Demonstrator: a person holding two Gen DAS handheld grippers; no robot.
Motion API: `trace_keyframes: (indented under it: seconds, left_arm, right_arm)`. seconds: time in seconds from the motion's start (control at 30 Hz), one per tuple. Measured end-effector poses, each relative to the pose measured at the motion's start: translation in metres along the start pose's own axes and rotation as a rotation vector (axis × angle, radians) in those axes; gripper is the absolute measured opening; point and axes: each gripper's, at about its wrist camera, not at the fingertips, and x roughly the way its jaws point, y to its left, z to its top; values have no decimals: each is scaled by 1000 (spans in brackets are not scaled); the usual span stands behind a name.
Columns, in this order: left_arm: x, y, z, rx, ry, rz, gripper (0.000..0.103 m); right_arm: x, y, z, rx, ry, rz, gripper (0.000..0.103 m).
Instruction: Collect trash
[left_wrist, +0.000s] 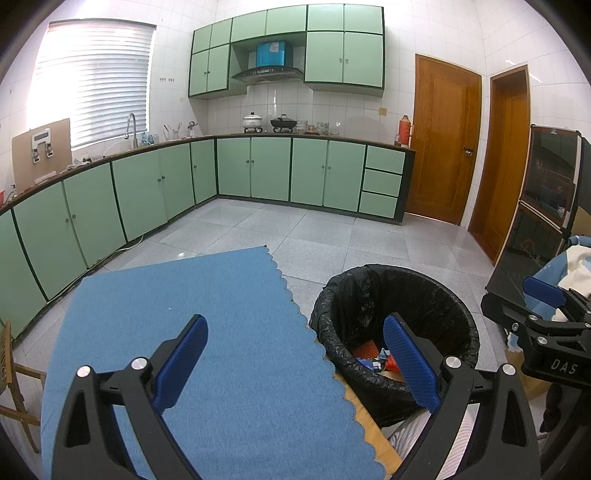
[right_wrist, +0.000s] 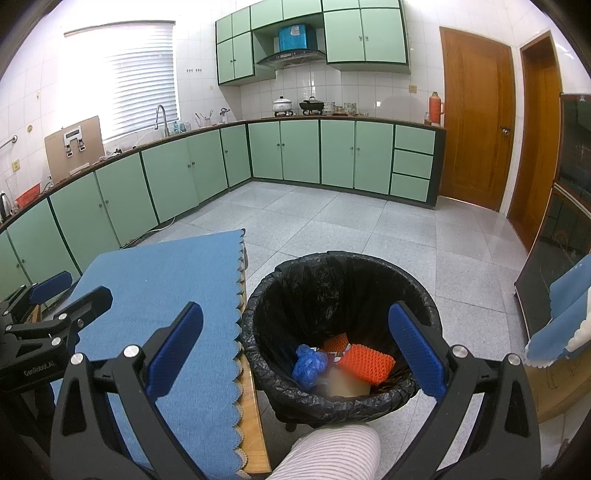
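Note:
A bin lined with a black bag (right_wrist: 343, 273) stands on the floor right of the table; it also shows in the left wrist view (left_wrist: 391, 284). Inside lie an orange foam net (right_wrist: 365, 362), a crumpled blue bag (right_wrist: 308, 363) and other scraps (left_wrist: 373, 360). My right gripper (right_wrist: 295, 349) is open and empty above the bin's near rim. My left gripper (left_wrist: 295, 362) is open and empty over the table's right edge. The blue cloth (left_wrist: 221, 332) on the table is bare; it also shows in the right wrist view (right_wrist: 166, 291).
Green cabinets (left_wrist: 269, 171) line the left and far walls. Wooden doors (left_wrist: 445, 136) stand at right. A dark glass cabinet (left_wrist: 546, 206) is at far right. A striped knee (right_wrist: 332, 454) is below the bin. A wooden chair (left_wrist: 11, 373) stands left of the table.

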Motion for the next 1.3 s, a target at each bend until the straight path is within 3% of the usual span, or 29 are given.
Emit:
trace_keyframes:
  seconds: [1.3]
  left_arm:
    - [4, -3, -4, 1, 5, 2, 96]
  right_arm:
    - [3, -1, -3, 1, 4, 2, 98]
